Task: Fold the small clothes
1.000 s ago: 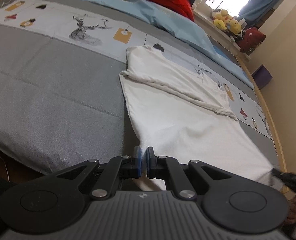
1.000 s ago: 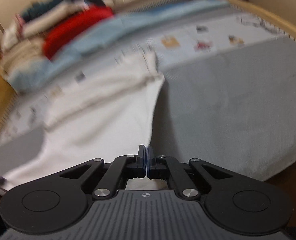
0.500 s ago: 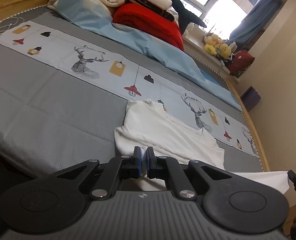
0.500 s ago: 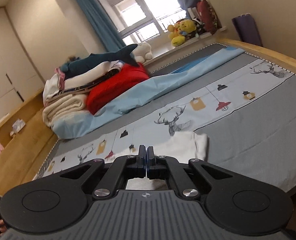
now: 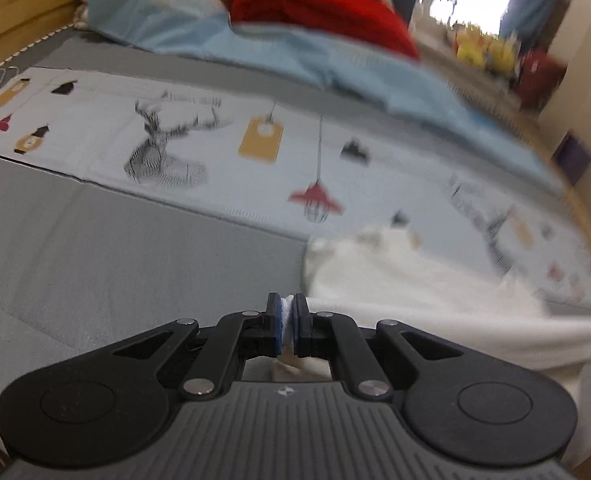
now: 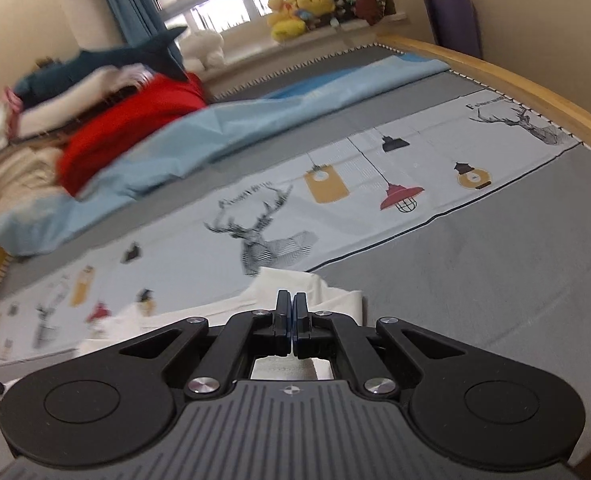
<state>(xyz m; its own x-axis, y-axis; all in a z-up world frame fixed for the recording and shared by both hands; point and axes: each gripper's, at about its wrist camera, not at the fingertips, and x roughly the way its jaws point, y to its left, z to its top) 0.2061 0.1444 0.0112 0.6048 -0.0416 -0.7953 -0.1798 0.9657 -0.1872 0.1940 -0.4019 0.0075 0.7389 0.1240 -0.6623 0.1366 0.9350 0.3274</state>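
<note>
A white garment point(image 5: 415, 292) lies on a bed point(image 5: 115, 248), across the line where the grey cover meets a pale printed band. Each hand-held gripper pinches a near edge of it. The left hand-held gripper point(image 5: 287, 320) has its jaws clamped on a bit of white cloth, which shows between the blue pads. From there the fabric stretches away to the right and forward, its long axis running roughly left to right between the two tools. The right hand-held gripper point(image 6: 291, 320) has its jaws pressed together; white cloth point(image 6: 295, 284) sits just beyond and beneath them, so it probably grips the fabric, though the pinch itself is hidden. The coming move likely carries this held edge forward over the rest. The left view is motion-blurred, and the garment's far end and shape are hard to make out.
</note>
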